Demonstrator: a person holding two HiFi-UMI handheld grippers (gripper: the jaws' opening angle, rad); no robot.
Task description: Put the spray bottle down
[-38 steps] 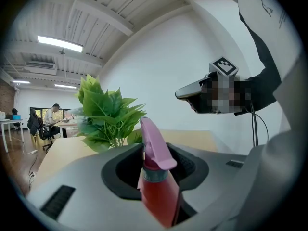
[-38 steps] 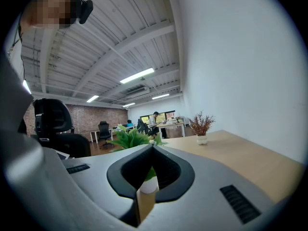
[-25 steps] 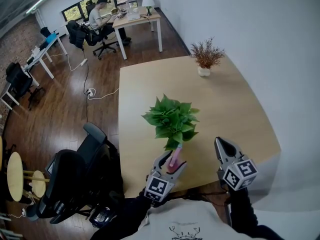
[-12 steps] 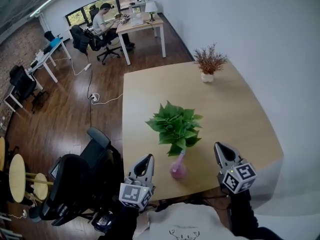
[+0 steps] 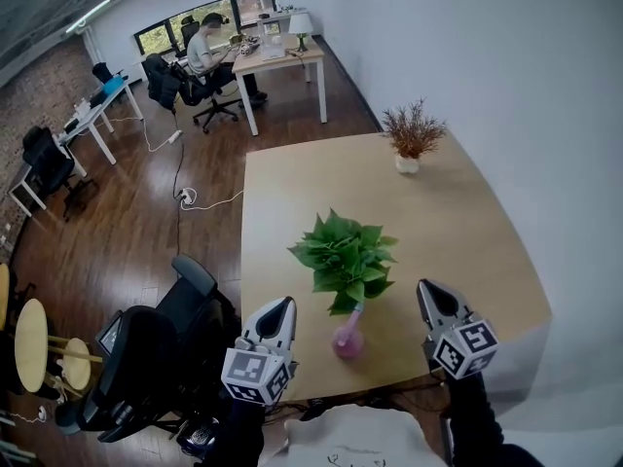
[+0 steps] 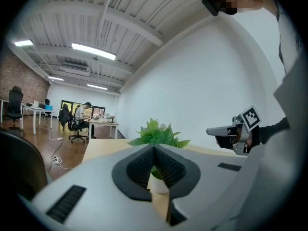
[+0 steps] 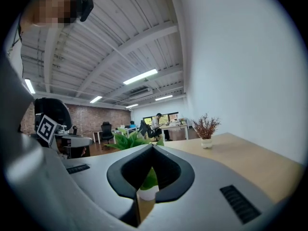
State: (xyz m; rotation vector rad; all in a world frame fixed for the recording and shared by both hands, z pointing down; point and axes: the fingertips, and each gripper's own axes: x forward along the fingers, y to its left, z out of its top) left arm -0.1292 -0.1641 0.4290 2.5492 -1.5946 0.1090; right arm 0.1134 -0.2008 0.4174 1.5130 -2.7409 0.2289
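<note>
A pink spray bottle [image 5: 348, 339] stands on the wooden table [image 5: 458, 232] near its front edge, its top hidden under the leaves of a green potted plant [image 5: 346, 256]. My left gripper [image 5: 277, 311] hangs to the bottle's left, apart from it, at the table's left front corner. Its jaws have just been closing and are shut with nothing between them, as the left gripper view [image 6: 154, 146] shows. My right gripper [image 5: 433, 295] hovers right of the bottle, also shut and empty [image 7: 153, 146]. No bottle shows in either gripper view.
A dried plant in a white pot [image 5: 411, 134] stands at the table's far side by the white wall. A black office chair [image 5: 156, 348] sits left of the table. A person works at a desk [image 5: 282, 52] far back, with cables on the floor.
The left gripper has let go of the pink bottle, drawn back and to the left away from it, and its jaws have closed. The bottle stays standing. The right gripper has held still.
</note>
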